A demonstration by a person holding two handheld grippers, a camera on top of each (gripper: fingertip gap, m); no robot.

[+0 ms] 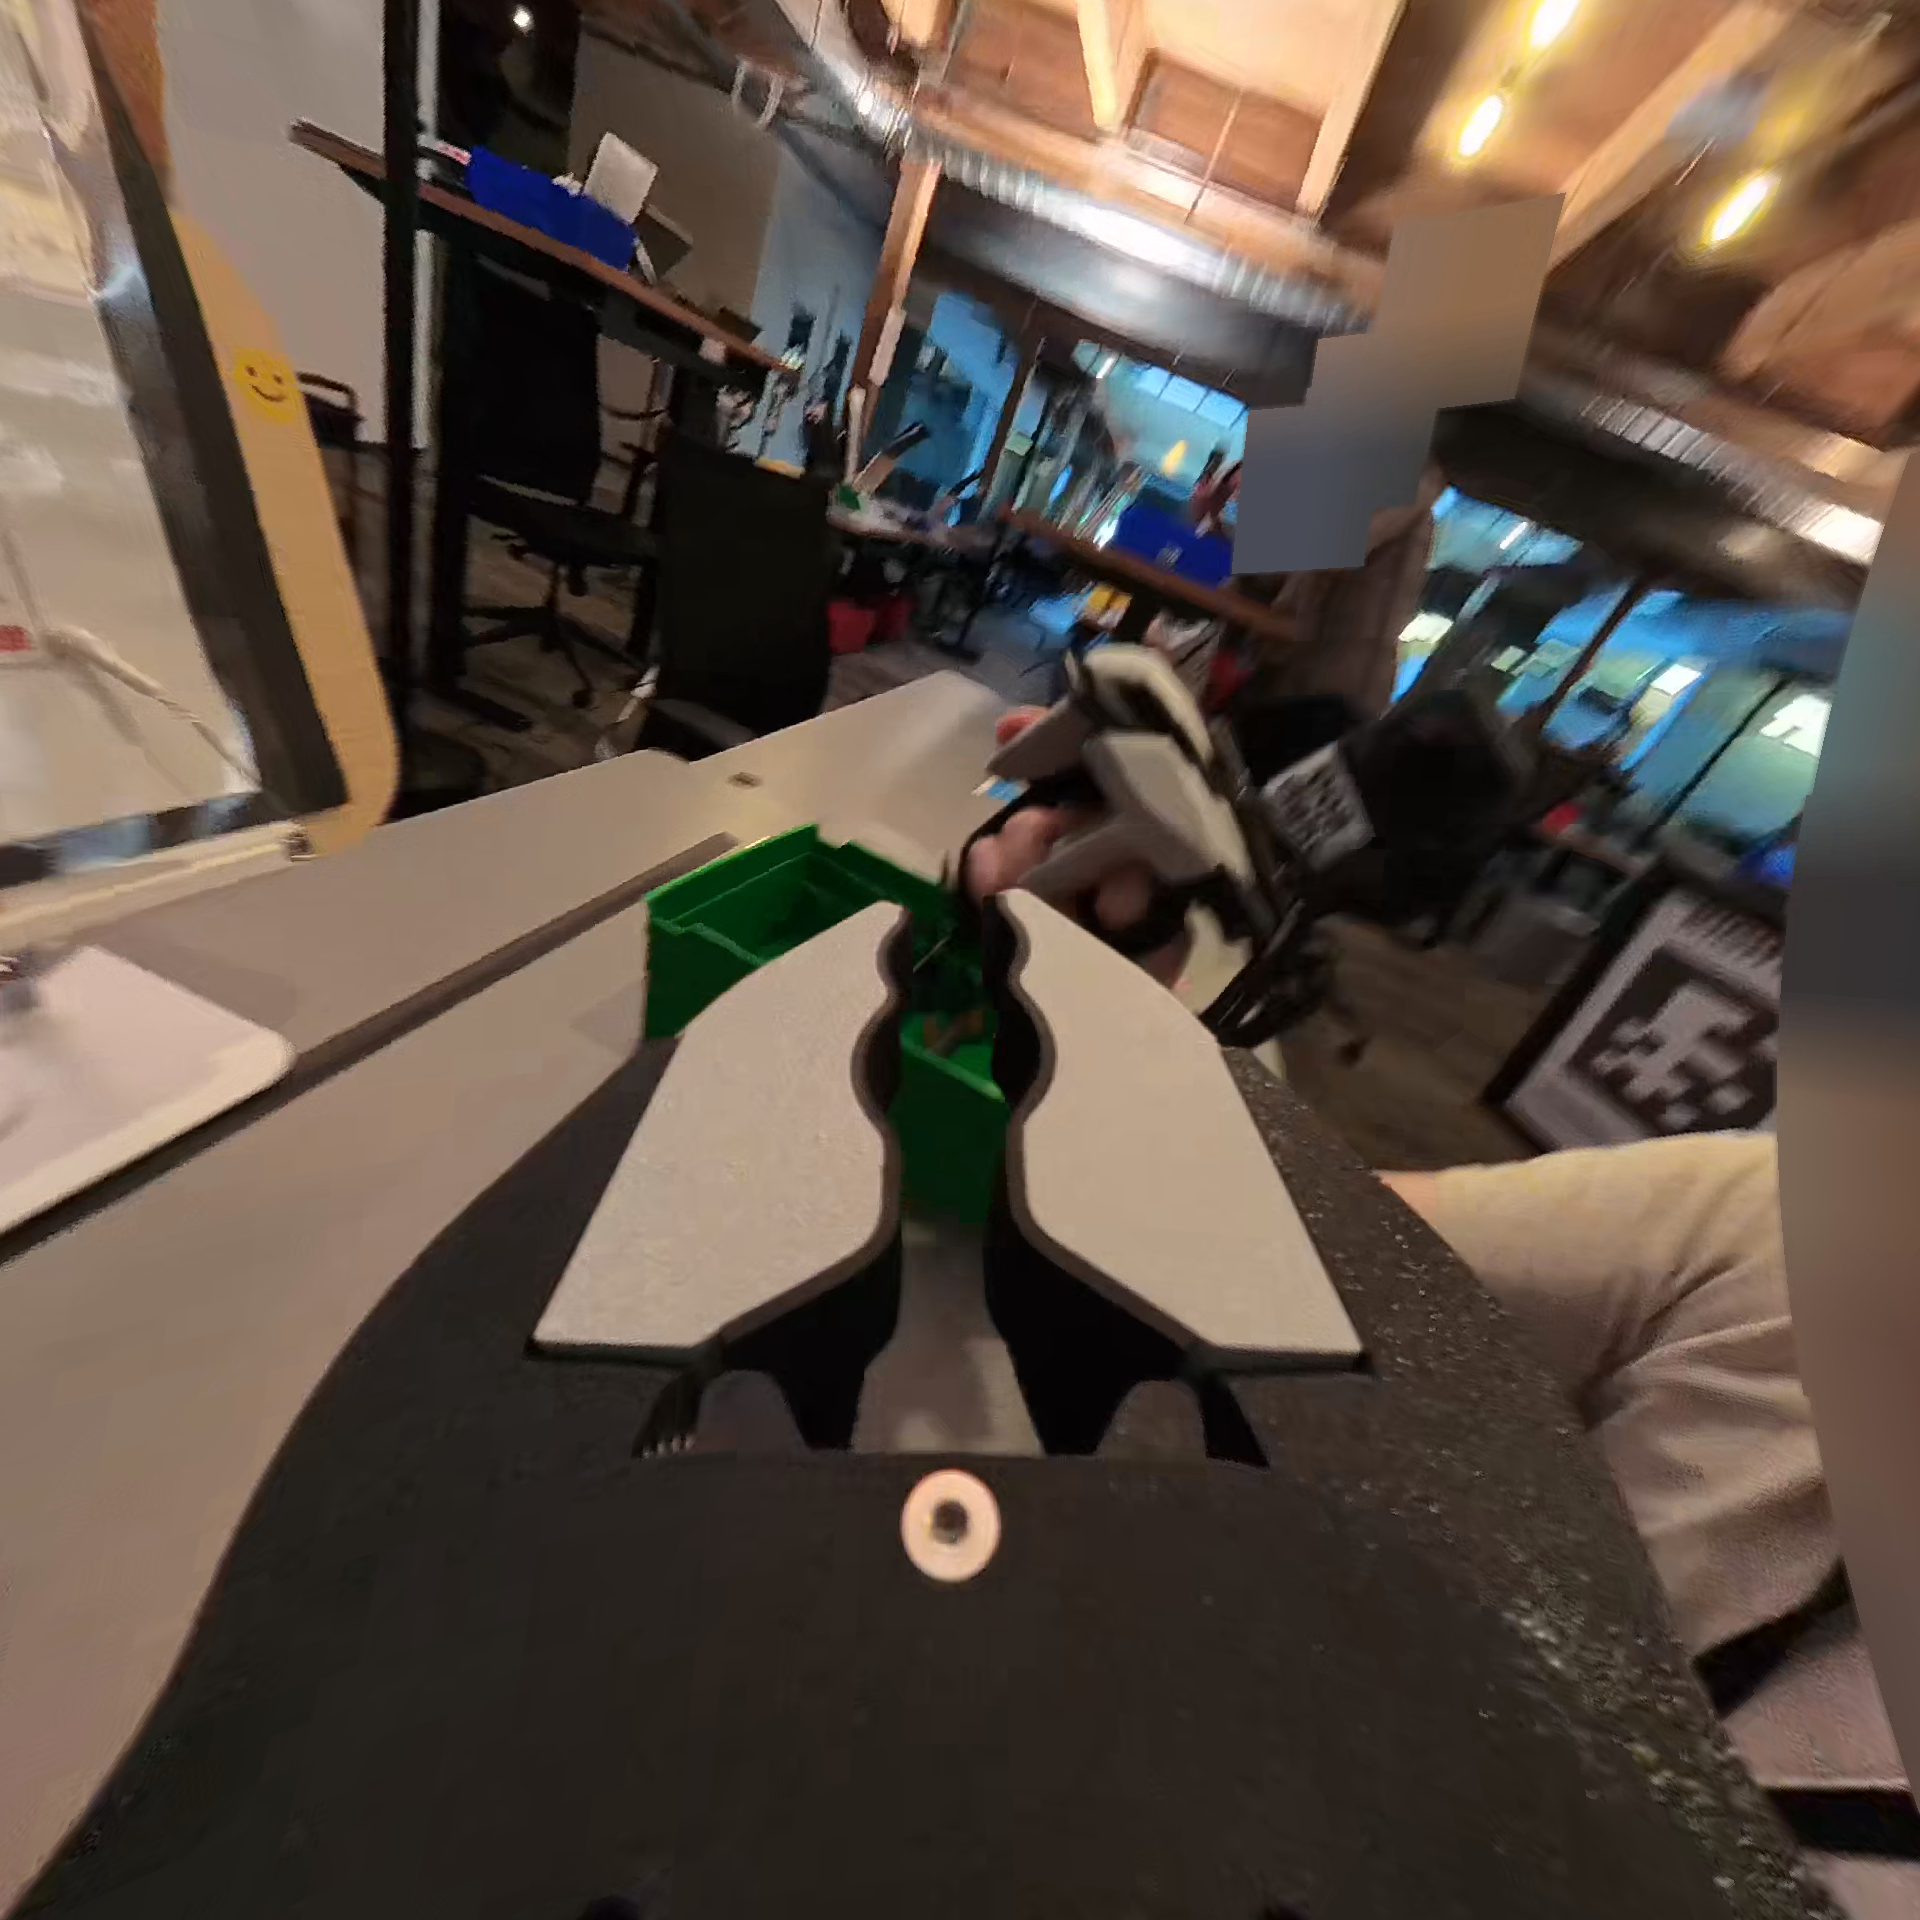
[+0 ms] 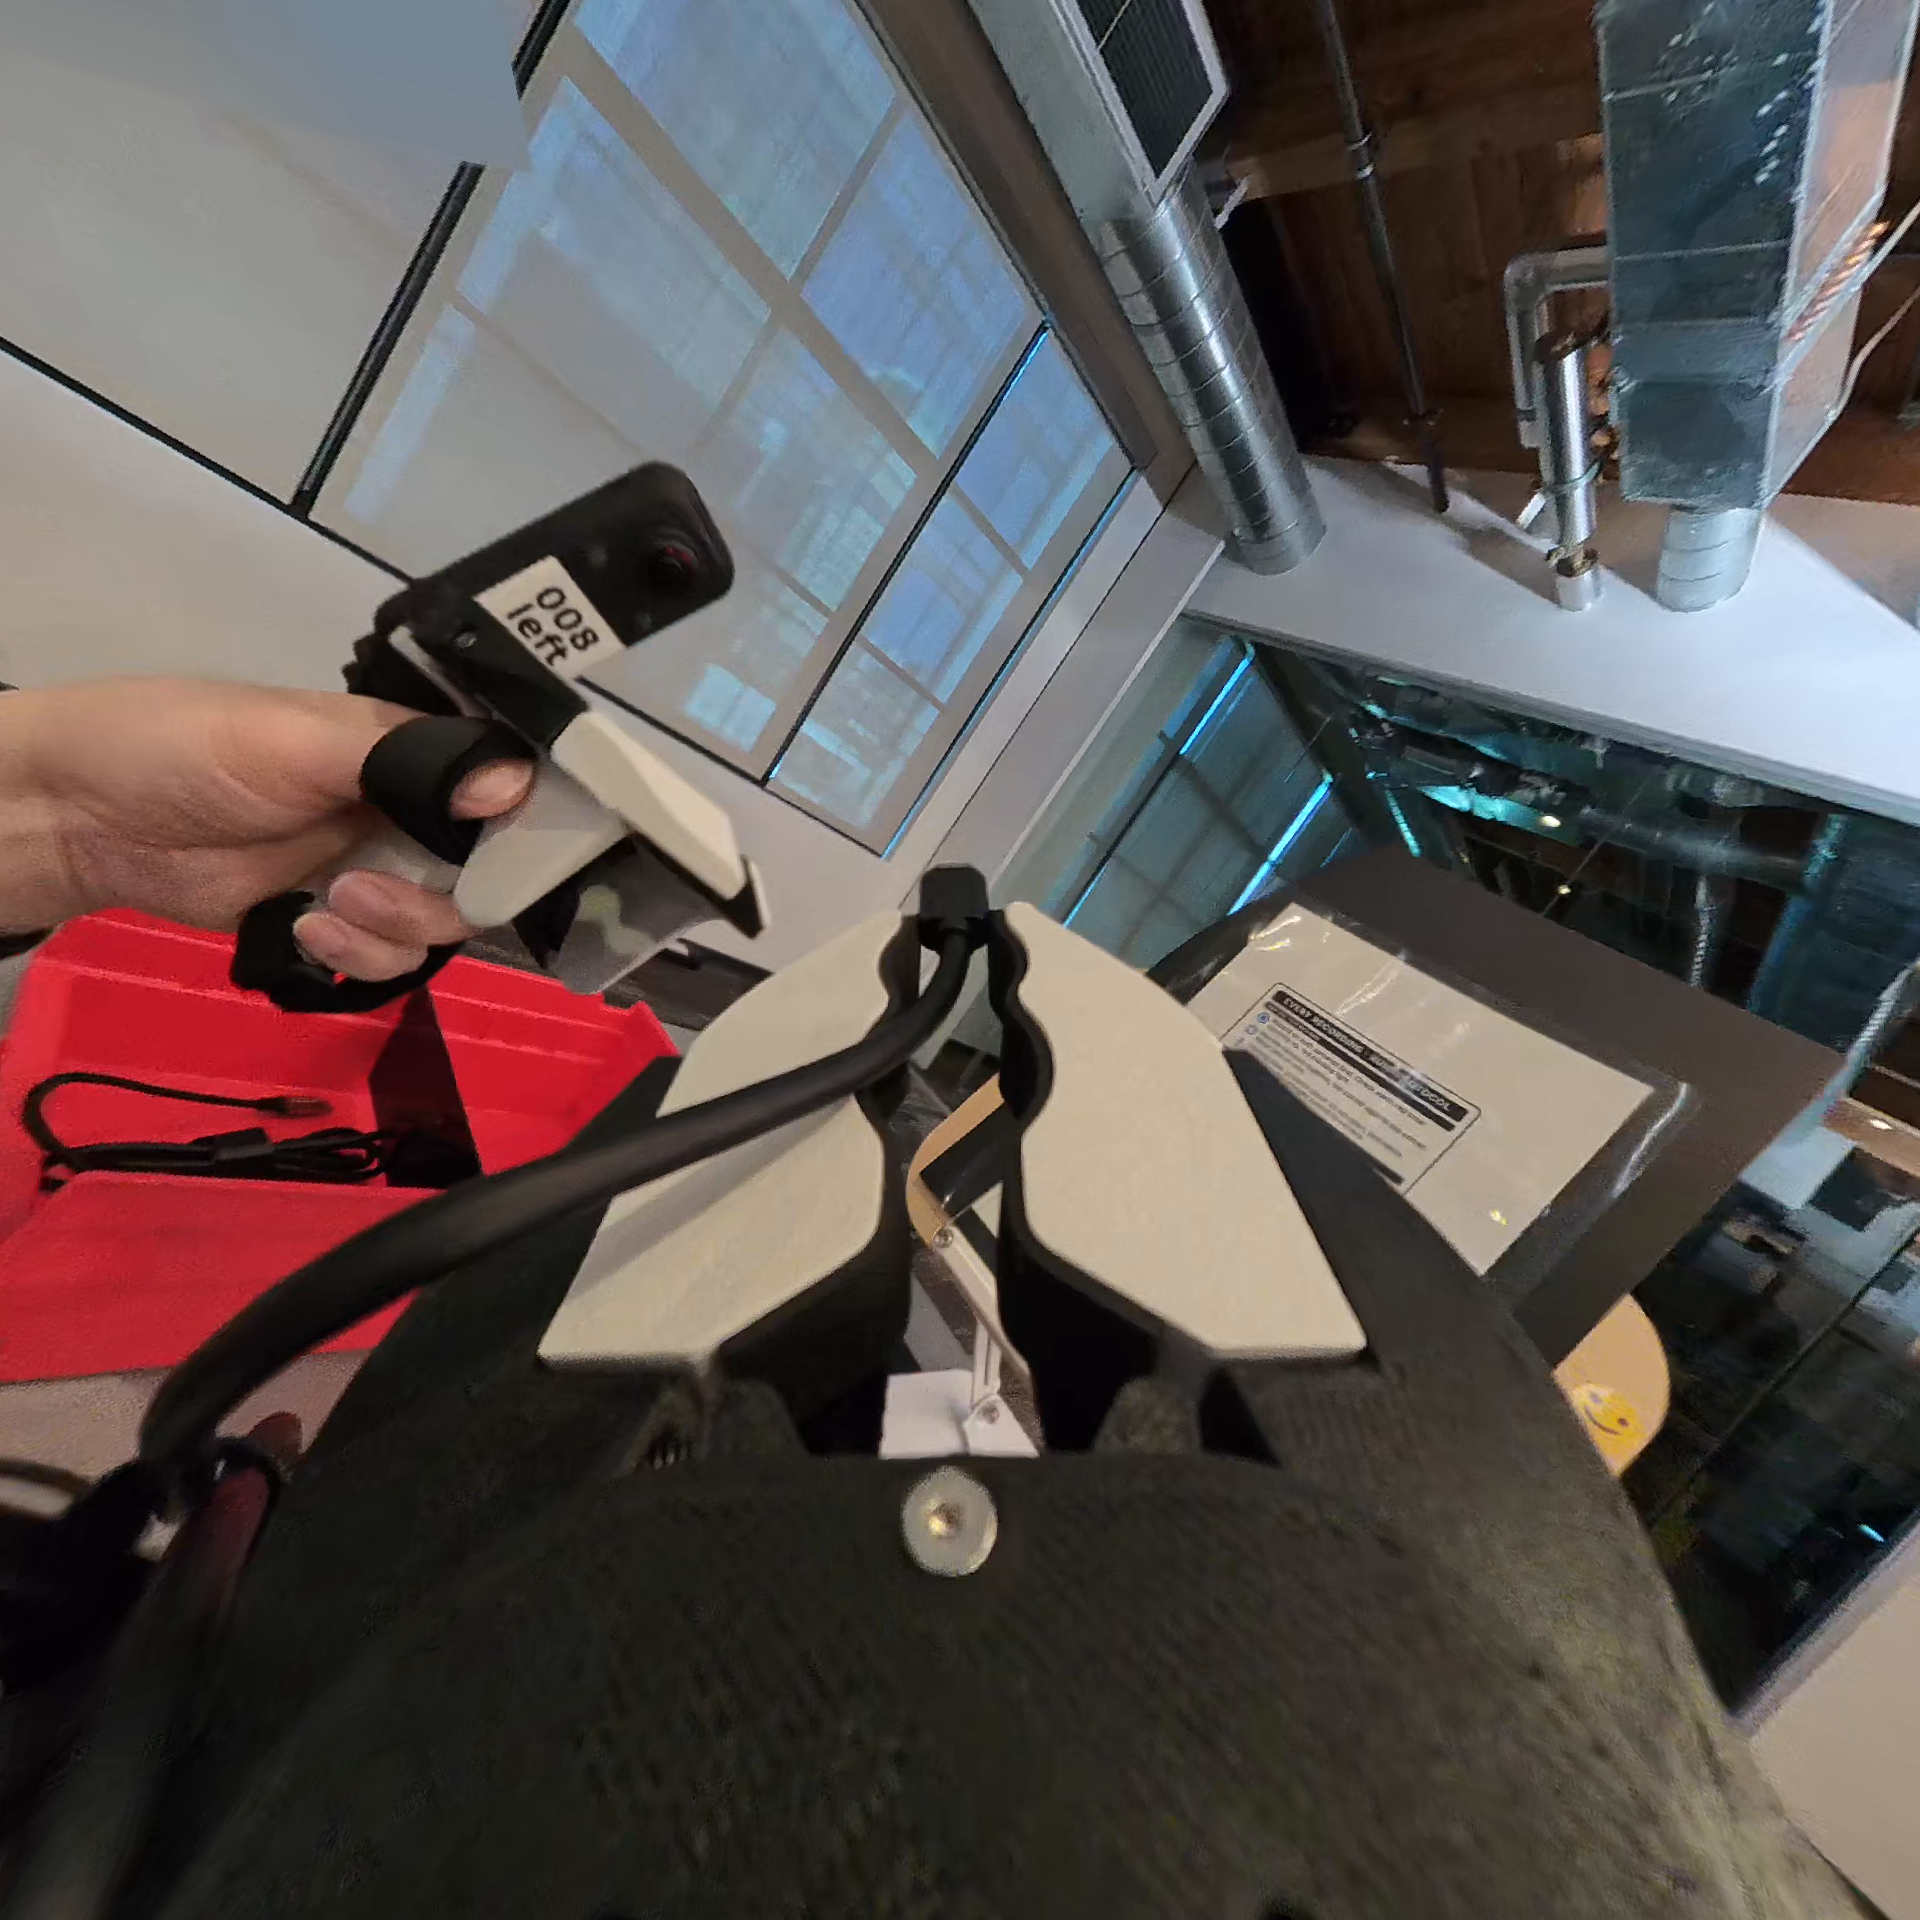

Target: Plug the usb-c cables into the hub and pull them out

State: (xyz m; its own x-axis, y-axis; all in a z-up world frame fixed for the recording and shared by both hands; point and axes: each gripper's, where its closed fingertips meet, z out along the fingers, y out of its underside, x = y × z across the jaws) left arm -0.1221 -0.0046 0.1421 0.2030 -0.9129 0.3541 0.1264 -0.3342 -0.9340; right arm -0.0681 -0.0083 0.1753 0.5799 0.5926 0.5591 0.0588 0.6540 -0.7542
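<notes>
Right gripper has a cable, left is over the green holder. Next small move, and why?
Probably swing the right gripper down toward the green holder. It is shut on the black cable just behind the plug, but points up at windows and ducts. The left gripper hovers nearly shut at the holder, gripping nothing visible.

The holder (image 1: pixel 769 935) sits on the bench (image 1: pixel 364 1091) near its far edge; a cable (image 2: pixel 208 1143) lies in the bin (image 2: pixel 156 1278).

Matt green plastic holder (image 1: pixel 727 935) on a smooth grey worktop (image 1: pixel 436 914); glossy red plastic bin (image 2: pixel 540 1049), lower left; smooth black rubbery cable (image 2: pixel 623 1143).
</notes>
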